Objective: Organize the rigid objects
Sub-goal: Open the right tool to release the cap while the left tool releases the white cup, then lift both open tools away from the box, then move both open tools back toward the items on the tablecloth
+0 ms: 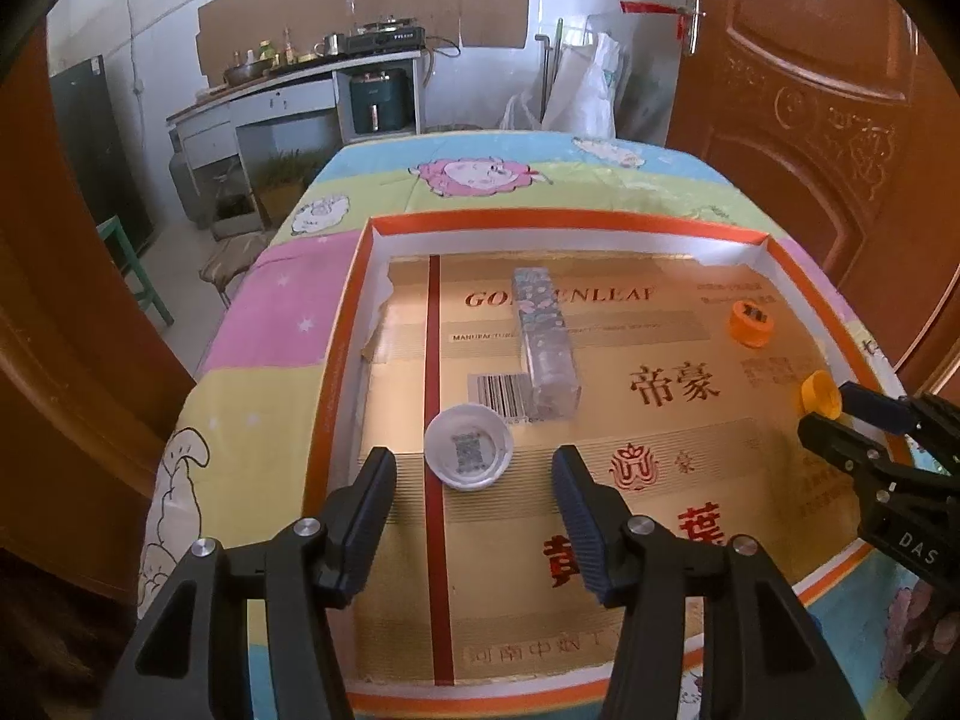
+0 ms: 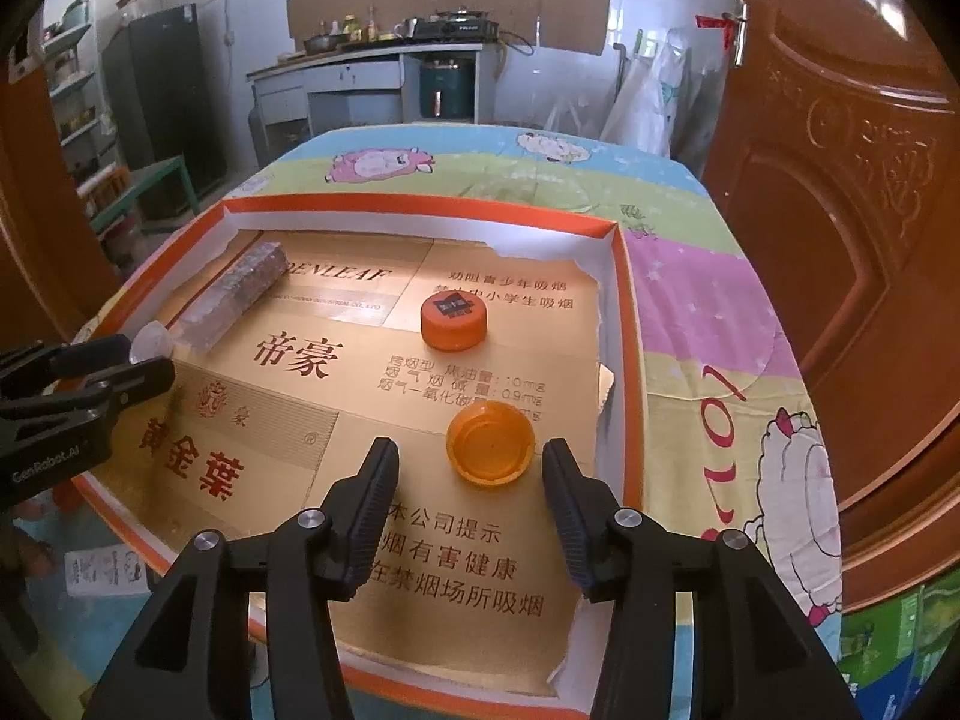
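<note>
We see a table (image 1: 264, 312) under a soft cloth with cartoon sheep in pink, yellow and green. On it sits a big flat cardboard tray (image 1: 336, 360) with an orange rim, low white walls and a shiny gold floor full of printed letters. Inside the tray, toward the far left, lies a long clear plastic box (image 1: 547, 342) with a flowery pattern, flat on its side. Near the right wall sits a round orange plastic cap (image 2: 453, 321), closed top up, with a dark sticker. Closer to us lies a second round orange plastic cap (image 2: 491, 441), hollow side up. A round white plastic cap (image 1: 468, 446) lies hollow side up, just beside the end of the clear box.

Our left gripper (image 1: 474, 468) is black with ribbed pads. It stands wide open around the white cap and holds nothing. Our right gripper (image 2: 471, 459) is also wide open, with the hollow orange cap between its tips, not squeezed.
</note>
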The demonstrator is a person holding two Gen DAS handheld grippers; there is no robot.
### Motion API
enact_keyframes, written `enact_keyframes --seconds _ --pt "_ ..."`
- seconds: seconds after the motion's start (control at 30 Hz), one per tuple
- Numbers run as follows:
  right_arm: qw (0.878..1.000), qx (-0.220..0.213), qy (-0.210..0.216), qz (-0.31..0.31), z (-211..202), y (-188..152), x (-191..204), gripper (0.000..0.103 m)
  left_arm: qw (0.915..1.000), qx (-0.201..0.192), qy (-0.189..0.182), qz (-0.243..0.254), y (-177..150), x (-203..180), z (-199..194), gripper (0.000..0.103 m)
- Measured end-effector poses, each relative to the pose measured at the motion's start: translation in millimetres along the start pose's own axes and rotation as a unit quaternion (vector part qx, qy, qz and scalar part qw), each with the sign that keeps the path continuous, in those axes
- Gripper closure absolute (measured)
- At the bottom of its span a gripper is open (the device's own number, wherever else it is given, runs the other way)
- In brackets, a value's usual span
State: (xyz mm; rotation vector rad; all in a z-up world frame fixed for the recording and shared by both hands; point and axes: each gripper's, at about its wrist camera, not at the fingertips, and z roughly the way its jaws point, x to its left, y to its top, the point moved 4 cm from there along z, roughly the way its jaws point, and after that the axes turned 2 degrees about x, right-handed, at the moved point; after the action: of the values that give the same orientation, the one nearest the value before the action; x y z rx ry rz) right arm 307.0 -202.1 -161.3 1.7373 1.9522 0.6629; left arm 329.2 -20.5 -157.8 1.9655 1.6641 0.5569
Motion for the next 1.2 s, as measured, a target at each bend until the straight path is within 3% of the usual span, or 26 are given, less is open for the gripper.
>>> enact_keyframes --seconds 0.23,0.57,0.97,1.2 --pt "1.0 -0.019 0.008 0.001 -21.3 -4.0 4.1 0.048 0.9995 -0.026 -0.015 -0.008 0.0 0.8 -26.1 0.049" --pt "0.999 -0.029 0.015 0.005 -42.3 -13.1 10.6 0.048 0.999 -0.044 -0.005 -0.001 -9.4 -3.8 -57.7 0.049" --pt "0.999 -0.033 0.029 0.03 -87.5 -55.5 14.9 0.048 0.997 -0.045 -0.062 -0.011 -44.4 -13.4 -99.3 0.049" --pt "0.998 -0.042 0.029 0.038 -117.9 -84.1 20.8 0.048 0.9977 -0.057 -0.037 -0.004 -66.4 -13.3 -124.9 0.049"
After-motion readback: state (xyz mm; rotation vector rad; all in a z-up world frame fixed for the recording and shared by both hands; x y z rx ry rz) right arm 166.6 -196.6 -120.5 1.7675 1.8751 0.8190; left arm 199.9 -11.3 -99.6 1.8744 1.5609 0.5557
